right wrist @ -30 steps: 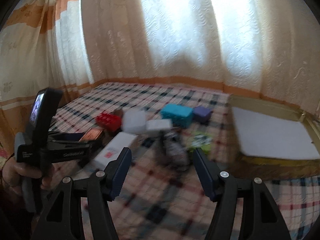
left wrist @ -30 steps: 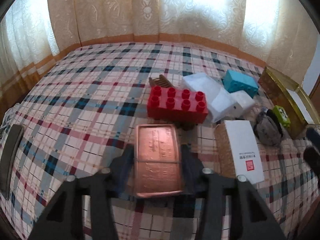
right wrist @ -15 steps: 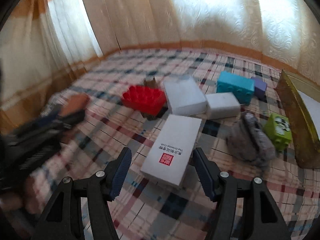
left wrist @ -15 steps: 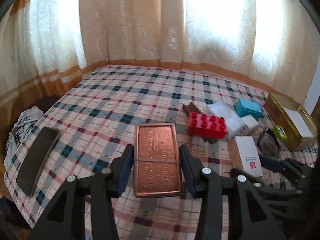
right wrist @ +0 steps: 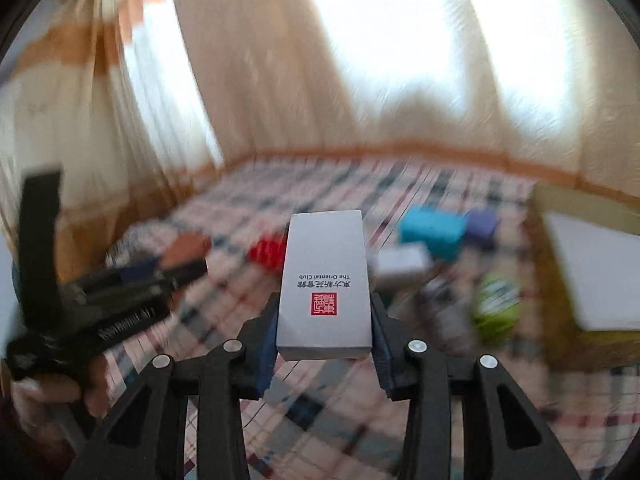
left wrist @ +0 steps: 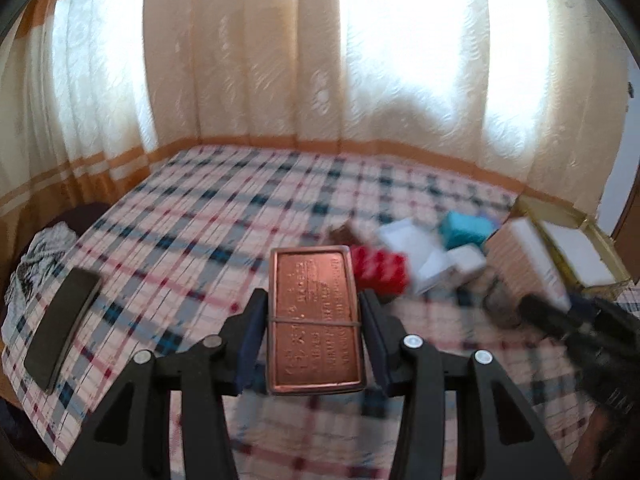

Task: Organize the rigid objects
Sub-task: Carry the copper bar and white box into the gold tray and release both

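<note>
Left gripper [left wrist: 314,332]: a copper-coloured embossed tin [left wrist: 314,320] is clenched between the jaws, a thin band seen across its middle; it is held above the bed.
Right gripper [right wrist: 324,320]: a white carton with a red seal [right wrist: 325,276] is grasped; the jaws are closing on its two long sides, and it is held clear of the bed.
Hand [right wrist: 44,392]: seen at the left edge of the right wrist view, wrapped around the left gripper's handle.
Bed [left wrist: 224,216]: covered by a plaid sheet in red, blue and white.
Dark flat slab [left wrist: 60,332]: laid at the bed's left edge, well apart from the pile.
Pile on the bed: a red studded block [left wrist: 378,266], a white box [left wrist: 416,248], a teal box [right wrist: 432,230], a purple block [right wrist: 482,224] and a green object [right wrist: 494,306] are seen blurred, near one another.
Gold-rimmed tray [right wrist: 560,312]: set at the right, a white slab inside it.
Curtains [left wrist: 320,60]: hung behind the bed, brightly backlit.
</note>
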{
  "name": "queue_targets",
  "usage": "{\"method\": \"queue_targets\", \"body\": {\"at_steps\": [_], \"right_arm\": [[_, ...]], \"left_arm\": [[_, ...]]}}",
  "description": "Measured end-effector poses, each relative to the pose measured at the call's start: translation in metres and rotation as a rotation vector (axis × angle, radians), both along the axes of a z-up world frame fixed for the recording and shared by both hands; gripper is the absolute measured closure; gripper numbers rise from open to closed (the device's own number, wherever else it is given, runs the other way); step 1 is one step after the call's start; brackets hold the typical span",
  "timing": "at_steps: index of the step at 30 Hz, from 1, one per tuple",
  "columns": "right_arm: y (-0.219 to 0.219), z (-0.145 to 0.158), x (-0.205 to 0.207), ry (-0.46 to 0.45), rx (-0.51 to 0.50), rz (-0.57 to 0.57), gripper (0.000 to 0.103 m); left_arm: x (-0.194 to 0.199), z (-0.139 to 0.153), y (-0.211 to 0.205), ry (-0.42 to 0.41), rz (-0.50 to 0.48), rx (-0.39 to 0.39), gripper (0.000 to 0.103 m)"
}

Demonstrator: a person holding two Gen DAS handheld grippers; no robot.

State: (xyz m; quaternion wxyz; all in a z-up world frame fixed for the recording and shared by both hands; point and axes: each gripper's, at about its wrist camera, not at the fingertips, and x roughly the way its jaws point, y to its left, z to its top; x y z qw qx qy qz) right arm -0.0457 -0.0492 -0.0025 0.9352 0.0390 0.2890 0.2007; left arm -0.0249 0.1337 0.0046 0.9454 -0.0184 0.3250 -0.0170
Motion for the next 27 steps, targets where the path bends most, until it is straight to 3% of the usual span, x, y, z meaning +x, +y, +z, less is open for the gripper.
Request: {"method": "queue_targets", "body": {"at_steps": [3, 6, 14, 19, 27], "right_arm": [[-0.041, 0.017, -0.005, -0.100, 0.030, -0.080, 0.060], [-0.079, 0.026, -0.003, -0.137, 0.046, -0.140, 0.060], [-0.155, 0.035, 0.001, -0.204, -0.067, -0.333, 0.060], [-0.206, 0.027, 0.015, -0.190, -0.115, -0.467, 0.060], [-0.251, 0.012, 0.033, -0.109, -0.119, -0.539, 0.060]], "left_arm": [[0.002, 0.014, -0.025, -0.049, -0.045, -0.003, 0.058], [0.006, 0.027, -0.055, -0.088, -0.093, -0.018, 0.058], [0.023, 0.043, -0.147, -0.172, -0.215, -0.048, 0.058], [0.033, 0.042, -0.205, -0.179, -0.289, -0.061, 0.058], [0.066, 0.025, -0.276, -0.113, -0.342, -0.073, 0.058]]}}
